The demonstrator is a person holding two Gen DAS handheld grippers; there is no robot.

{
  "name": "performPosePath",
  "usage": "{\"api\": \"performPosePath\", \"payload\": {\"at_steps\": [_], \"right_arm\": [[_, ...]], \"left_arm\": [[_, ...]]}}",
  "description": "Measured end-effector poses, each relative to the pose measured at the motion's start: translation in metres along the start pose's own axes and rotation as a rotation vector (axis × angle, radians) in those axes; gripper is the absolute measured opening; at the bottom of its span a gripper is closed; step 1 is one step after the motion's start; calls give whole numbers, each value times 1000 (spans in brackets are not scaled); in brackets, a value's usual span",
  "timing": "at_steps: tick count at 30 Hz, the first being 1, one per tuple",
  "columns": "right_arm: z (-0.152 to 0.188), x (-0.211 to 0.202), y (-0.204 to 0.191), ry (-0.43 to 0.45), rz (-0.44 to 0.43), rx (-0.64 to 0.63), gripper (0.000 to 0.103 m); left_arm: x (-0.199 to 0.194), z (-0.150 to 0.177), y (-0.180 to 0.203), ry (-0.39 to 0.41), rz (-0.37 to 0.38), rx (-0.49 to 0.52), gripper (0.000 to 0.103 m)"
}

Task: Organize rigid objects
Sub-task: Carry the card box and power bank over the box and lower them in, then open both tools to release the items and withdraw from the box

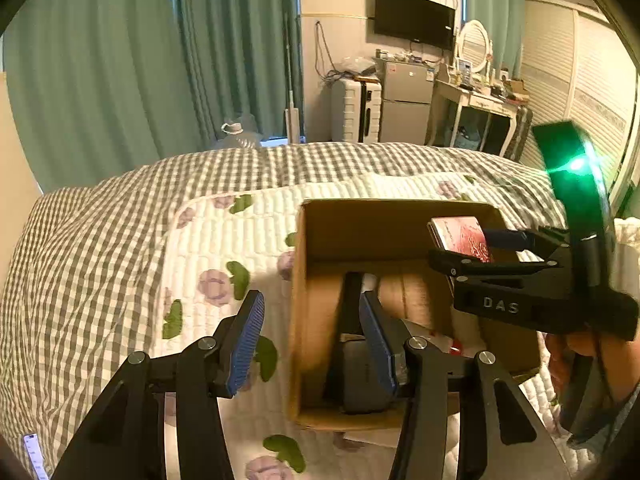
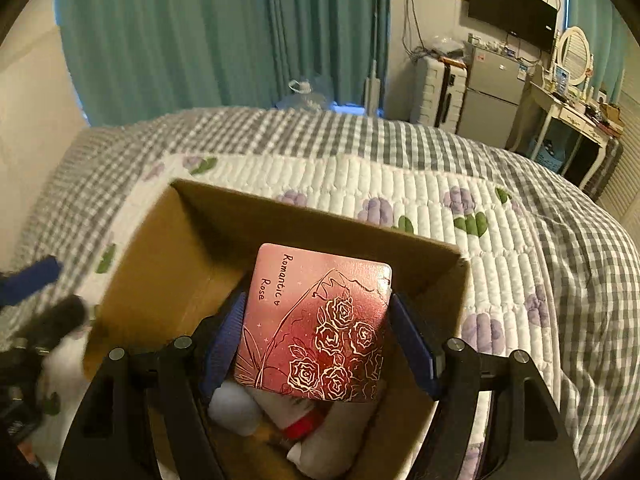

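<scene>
Right gripper (image 2: 316,340) clamped on a pink rose-printed tin (image 2: 316,326), one blue pad against each side edge, held flat-face-up over the open cardboard box (image 2: 168,248). Seen from the left wrist view, same tin (image 1: 462,238) poised above the box's far right corner, not yet down inside. Under the tin, inside the box: a white bottle with a red band (image 2: 298,420) and another pale rounded item, too blurred to name. Left gripper (image 1: 310,344) spread wide and holding nothing, straddling the box's near left wall (image 1: 298,320), one finger outside over the quilt (image 1: 208,248), the other inside above a dark grey block (image 1: 362,376) on the box floor. Judging by the contents, well along: several things already boxed, tin about to follow. Nothing else loose on the quilt around the box in either view, so likely among the last items; lowering and letting go still to do.
</scene>
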State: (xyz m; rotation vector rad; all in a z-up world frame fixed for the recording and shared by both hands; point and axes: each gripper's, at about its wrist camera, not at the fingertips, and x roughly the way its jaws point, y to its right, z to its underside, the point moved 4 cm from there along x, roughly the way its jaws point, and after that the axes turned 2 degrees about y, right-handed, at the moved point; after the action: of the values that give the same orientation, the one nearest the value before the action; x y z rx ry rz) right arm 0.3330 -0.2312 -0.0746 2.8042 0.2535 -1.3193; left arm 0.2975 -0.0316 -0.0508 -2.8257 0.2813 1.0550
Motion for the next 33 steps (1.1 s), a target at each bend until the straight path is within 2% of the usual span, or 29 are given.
{"api": "performPosePath", "payload": {"at_steps": [3,5,8,11,13,15,17,19,21,25,29,33], "right_arm": [[0,9,0,-6,22,5,73],[0,15,1,-21,13,11,74],[-2,7,2,-4,24,8,75],[0,-14,2,17,26,9,78],[3,-35,1,37,31,3,84],[10,-58,1,62,65,-8,86],[20,-80,-1,84,78,-22,89],[31,-102,-3,103,78,-23,96],[43,-123,-5,125,78,-28,98],[73,-149,-10,147,62,-32,103],[107,-150,-17,133,58,-30,103],[140,-119,-24,58,13,5,103]], "left_arm": [[3,3,-9,18,4,-12,53],[4,3,-15,23,-6,-16,59],[-3,7,-19,26,-16,-25,61],[-17,14,-20,25,-23,-30,69],[-32,19,-20,28,-22,-42,73],[-49,27,-15,28,-5,-37,79],[-67,35,-10,37,-7,-27,87],[-82,43,-6,53,-23,-13,95],[-94,53,-5,60,-52,-15,97],[-102,77,-5,41,-61,-35,101],[-99,101,-4,41,-65,-50,102],[-81,125,2,15,-84,-43,102]]}}
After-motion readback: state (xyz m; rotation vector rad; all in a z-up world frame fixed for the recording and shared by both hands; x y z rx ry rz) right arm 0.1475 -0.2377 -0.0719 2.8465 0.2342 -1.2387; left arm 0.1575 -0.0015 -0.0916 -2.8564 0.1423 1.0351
